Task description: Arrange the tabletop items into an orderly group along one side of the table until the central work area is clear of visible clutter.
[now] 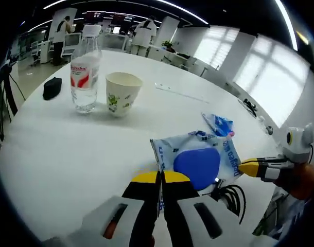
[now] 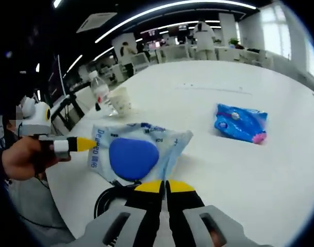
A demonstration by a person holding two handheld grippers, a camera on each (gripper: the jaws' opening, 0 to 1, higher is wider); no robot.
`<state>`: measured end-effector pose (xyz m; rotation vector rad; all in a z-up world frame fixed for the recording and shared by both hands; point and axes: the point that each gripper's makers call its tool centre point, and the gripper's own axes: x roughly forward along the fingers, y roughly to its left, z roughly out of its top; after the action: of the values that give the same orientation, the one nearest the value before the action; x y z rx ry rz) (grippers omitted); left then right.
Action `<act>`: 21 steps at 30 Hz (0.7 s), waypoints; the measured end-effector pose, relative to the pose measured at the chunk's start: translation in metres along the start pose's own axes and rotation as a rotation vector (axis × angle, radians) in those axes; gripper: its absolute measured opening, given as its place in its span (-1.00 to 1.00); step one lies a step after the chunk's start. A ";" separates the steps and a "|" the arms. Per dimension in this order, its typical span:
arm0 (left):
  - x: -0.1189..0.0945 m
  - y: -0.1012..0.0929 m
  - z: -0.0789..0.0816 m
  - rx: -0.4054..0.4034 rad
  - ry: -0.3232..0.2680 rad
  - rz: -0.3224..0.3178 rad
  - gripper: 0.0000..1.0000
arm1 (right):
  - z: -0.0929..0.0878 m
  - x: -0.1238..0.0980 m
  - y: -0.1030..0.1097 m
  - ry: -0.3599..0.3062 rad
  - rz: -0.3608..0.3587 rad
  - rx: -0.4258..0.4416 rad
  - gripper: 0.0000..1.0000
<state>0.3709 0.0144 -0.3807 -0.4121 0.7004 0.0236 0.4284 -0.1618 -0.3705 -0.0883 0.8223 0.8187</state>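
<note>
crinkly plastic is the whole problem here imo. the wet-wipe pack (image 1: 195, 157), the pale one with the big blue lid, sits near the table's edge and both grippers are on it from opposite ends. in the left gripper view the left gripper (image 1: 160, 180) has its yellow-tipped jaws squeezed together on the pack's near edge, and the right gripper (image 1: 249, 167) comes in from the right with its tip touching the other end. the right gripper view shows the same deal mirrored: right gripper (image 2: 163, 186) jaws pinched close at the pack (image 2: 136, 152) edge, left gripper (image 2: 85, 144) poking in from the left. hard to say for sure that either one truly has film between the jaws and isn't just pressed against it.

what could go wrong: two pinches pulling different ways on a floppy wrapper, so it could stretch, slip out of one side, or slide off the edge since it's right by the rim. there's also a black cable (image 1: 230, 195) coiled just beside the pack that could snag if it gets dragged that way.

other stuff: a smaller blue packet (image 2: 242, 123) lies apart in the middle, still clutter. the water bottle (image 1: 86, 69) and paper cup (image 1: 122, 92) stand side by side further off, with a small black object (image 1: 52, 87) beyond them. nothing sits between the pack and that pair, so the path looks open.
</note>
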 end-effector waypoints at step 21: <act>-0.034 0.019 -0.032 -0.079 0.020 -0.034 -0.63 | -0.005 0.007 0.006 0.029 0.071 0.101 -0.62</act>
<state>0.3219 0.0242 -0.3879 -0.5004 0.7133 0.0148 0.4237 -0.1549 -0.3778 0.0192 0.8972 0.8431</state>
